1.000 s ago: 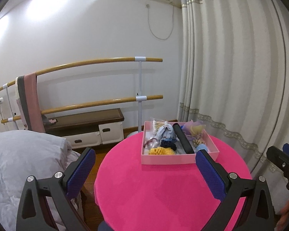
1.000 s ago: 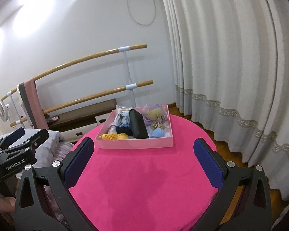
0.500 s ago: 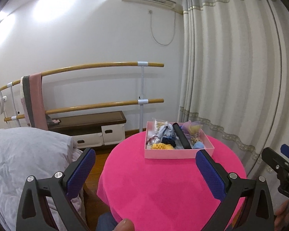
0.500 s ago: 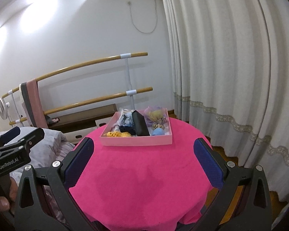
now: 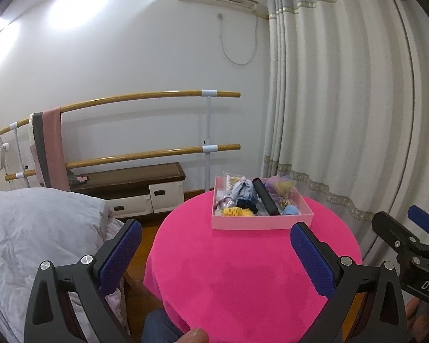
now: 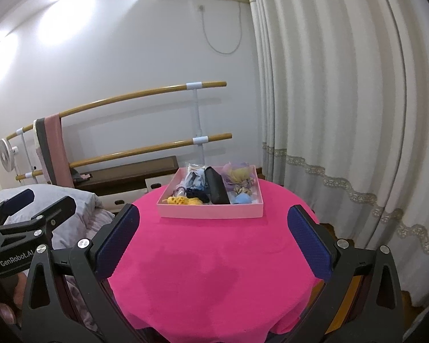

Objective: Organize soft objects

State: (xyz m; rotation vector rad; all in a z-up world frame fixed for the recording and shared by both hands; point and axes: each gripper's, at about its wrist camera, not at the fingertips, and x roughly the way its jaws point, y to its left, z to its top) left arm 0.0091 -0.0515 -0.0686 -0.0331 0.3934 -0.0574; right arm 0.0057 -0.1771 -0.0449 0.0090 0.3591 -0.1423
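Note:
A pink box stands at the far side of the round pink table. It holds several soft items: a yellow knit piece, dark blue scrunchies, a light blue ball, a purple-yellow pouf and a black case. My left gripper is open and empty, well short of the box. My right gripper is open and empty, also back from the box.
A bed with grey bedding lies left of the table. Wooden ballet bars with a pink towel and a low bench stand along the wall. Curtains hang on the right.
Both grippers have pulled back and up from the table, so the box looks smaller and farther. Both stay open and empty.

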